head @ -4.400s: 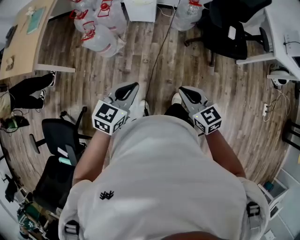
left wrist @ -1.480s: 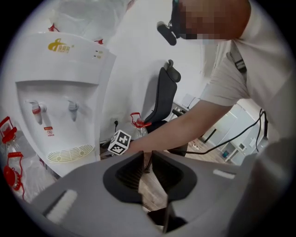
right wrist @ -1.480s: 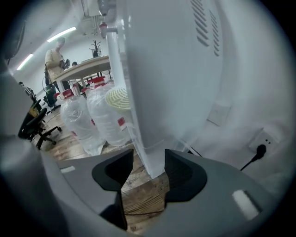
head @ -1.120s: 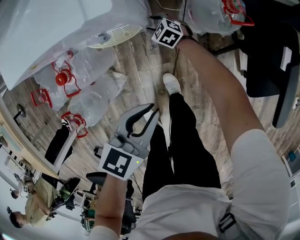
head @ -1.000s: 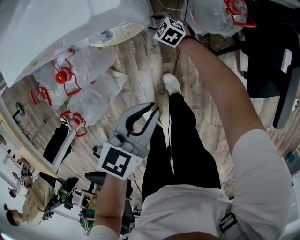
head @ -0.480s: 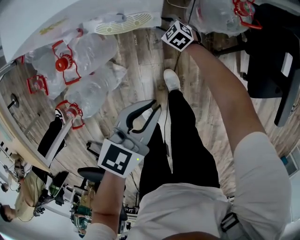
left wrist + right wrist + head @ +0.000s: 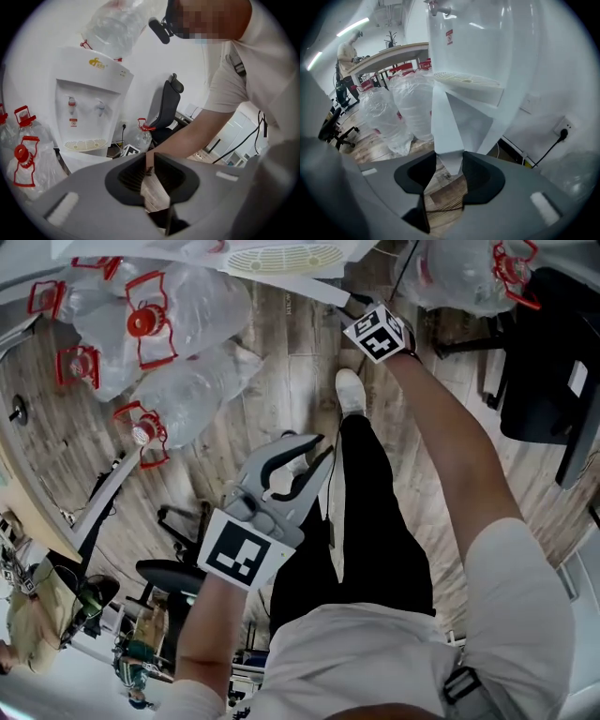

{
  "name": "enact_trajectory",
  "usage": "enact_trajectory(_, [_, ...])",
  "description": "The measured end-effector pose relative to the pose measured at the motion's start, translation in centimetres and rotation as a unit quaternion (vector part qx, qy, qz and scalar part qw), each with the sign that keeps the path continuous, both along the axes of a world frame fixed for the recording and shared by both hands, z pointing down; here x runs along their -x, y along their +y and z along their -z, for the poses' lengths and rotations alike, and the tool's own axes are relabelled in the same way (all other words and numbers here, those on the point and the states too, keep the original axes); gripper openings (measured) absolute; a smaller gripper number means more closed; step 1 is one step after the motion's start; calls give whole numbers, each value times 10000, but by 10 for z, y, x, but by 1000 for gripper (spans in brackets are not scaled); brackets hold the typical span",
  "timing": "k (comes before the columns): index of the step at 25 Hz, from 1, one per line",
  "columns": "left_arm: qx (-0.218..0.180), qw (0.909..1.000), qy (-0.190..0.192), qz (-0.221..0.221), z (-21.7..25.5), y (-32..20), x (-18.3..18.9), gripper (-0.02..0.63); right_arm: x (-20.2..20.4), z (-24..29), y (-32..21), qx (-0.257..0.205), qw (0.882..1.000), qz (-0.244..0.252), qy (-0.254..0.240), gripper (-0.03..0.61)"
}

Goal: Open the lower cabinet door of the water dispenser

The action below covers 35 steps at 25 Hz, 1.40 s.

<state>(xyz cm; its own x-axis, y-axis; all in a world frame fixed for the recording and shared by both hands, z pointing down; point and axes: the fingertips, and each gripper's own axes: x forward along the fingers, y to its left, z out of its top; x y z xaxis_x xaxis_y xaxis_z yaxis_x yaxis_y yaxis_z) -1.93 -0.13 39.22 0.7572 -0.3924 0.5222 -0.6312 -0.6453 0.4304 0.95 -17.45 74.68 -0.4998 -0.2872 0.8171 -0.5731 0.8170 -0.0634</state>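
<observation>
The white water dispenser [image 7: 89, 108] stands ahead of me, and its drip tray [image 7: 281, 257] shows at the top of the head view. The lower cabinet door [image 7: 446, 122] stands swung out from the body, seen edge-on. My right gripper [image 7: 450, 161] has the door's free edge between its jaws, which are closing, and both pads touch the panel. From above, that right gripper [image 7: 345, 304] reaches to the door's edge [image 7: 314, 287]. My left gripper [image 7: 322, 446] hangs over my legs, jaws slightly apart and empty; the left gripper view shows it [image 7: 147, 161] facing the dispenser.
Several large clear water jugs [image 7: 178, 320] with red handles lie left of the dispenser, and one more [image 7: 469, 273] is at the right. A black office chair [image 7: 539, 343] stands at the right. A wall socket [image 7: 563, 129] with a cable is behind the dispenser. My shoe [image 7: 352, 390] is near its foot.
In the head view the right gripper has come down and to the right, away from the dispenser's front. The left gripper has shifted a little to the right. The jugs have slid upward in view.
</observation>
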Motion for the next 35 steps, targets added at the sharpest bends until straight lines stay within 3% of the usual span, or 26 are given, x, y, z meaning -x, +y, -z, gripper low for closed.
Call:
enact_trajectory(6, [-92,9998,46,143,10,33,36,57,24,7,46,82,9998,-142,82,164])
enact_trajectory(12, [-148,9992,65,352,16,69,80,57,68,10,96,205,9994,-259,102,147])
enact_trajectory(15, [-201,9988,48,454,19,84,99,58,91,5,118,279,9990,-334,57,106])
enact_trajectory(21, [-261,9970,69,724,23,106,140,57,144,1,147,390,9986,-364,6,106])
enact_trajectory(28, [-262,9934,114,1111,18,137,186,58,208,3,169,347,9994,86,32,106])
enact_trajectory(35, [-362,9888,200,1432,16,162,220,58,247,4,179,289,9991,306,109,107])
